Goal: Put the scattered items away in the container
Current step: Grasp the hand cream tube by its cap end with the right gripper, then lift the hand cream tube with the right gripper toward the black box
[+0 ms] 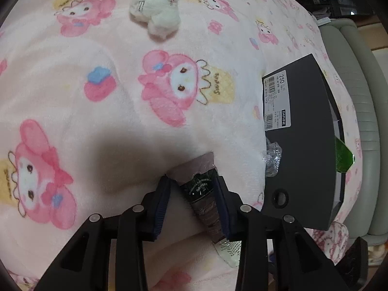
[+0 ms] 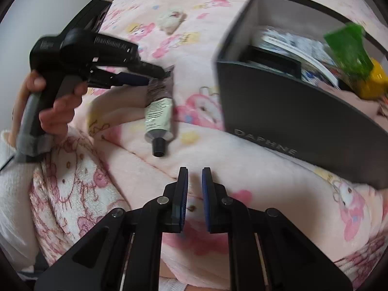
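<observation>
The left hand-held gripper (image 1: 191, 189) is spread around the hand cream tube (image 1: 206, 194) on the blanket (image 1: 72, 72); the right hand-held gripper (image 2: 194, 181) stands slightly apart, holding nothing, near the black box (image 2: 291, 111).

One tube (image 1: 206, 194), one plush toy (image 1: 155, 9), one box (image 1: 303, 140)

Brightness: even, soft indoor light, mildly warm on the pink blanket (image 1: 72, 77).
Shadow: broad dark patch ahead of the left gripper (image 1: 191, 189).
Glare: small glints on crinkled plastic wrap (image 1: 272, 157).
Blur: right wrist view smeared, worst on the green packet (image 2: 349, 46).
Distortion: strong fisheye bowing, black vignette at corners.
</observation>
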`<state>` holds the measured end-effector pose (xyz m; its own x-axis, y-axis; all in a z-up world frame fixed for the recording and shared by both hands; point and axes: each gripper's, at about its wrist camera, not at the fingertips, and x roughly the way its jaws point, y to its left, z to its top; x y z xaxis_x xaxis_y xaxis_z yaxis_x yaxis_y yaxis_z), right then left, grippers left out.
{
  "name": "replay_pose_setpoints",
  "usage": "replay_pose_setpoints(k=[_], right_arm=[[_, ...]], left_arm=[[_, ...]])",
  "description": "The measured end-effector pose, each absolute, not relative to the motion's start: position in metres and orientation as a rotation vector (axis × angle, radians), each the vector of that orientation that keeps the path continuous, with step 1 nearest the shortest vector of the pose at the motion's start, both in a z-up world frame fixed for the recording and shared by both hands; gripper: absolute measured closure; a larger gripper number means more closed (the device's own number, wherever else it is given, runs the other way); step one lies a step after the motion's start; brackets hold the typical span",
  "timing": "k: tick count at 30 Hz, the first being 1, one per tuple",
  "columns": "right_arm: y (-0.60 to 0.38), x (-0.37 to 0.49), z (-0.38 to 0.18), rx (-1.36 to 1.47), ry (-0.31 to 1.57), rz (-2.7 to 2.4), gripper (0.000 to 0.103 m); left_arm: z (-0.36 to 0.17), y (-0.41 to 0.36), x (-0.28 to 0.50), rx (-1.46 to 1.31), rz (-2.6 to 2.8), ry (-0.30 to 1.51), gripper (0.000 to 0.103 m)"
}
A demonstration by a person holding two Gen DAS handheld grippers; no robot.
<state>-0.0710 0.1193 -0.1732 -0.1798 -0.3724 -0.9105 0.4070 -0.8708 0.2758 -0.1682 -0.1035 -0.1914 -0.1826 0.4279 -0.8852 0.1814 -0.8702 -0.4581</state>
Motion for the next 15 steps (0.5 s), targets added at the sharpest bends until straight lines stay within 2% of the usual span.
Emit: replay_pose_setpoints(k=[6,9,12,15], right_arm=[[0.097,-0.071,-0.183,1.589,-0.049,-1.945,0.088],[0.091,-0.079,-0.194,1.622,-0.082,-1.973,0.088],[0.098,-0.083,-0.187,1.601,-0.130,-2.027,0.088],[0.108,-0.085,-0.179,1.595,-0.118,-2.076,0.087]], left_arm=[[-0.191,-0.117,-0.182,-1.850,2.293,-0.728,0.071],[-0.191,-0.109,-0.185,-1.839,2.281,-0.668,0.072],[-0.188,-0.101,-0.173,-1.864,2.277,-0.575,0.074],[-0.186,-0.100,-0.160,-1.891,2.250,-0.555,0.073]])
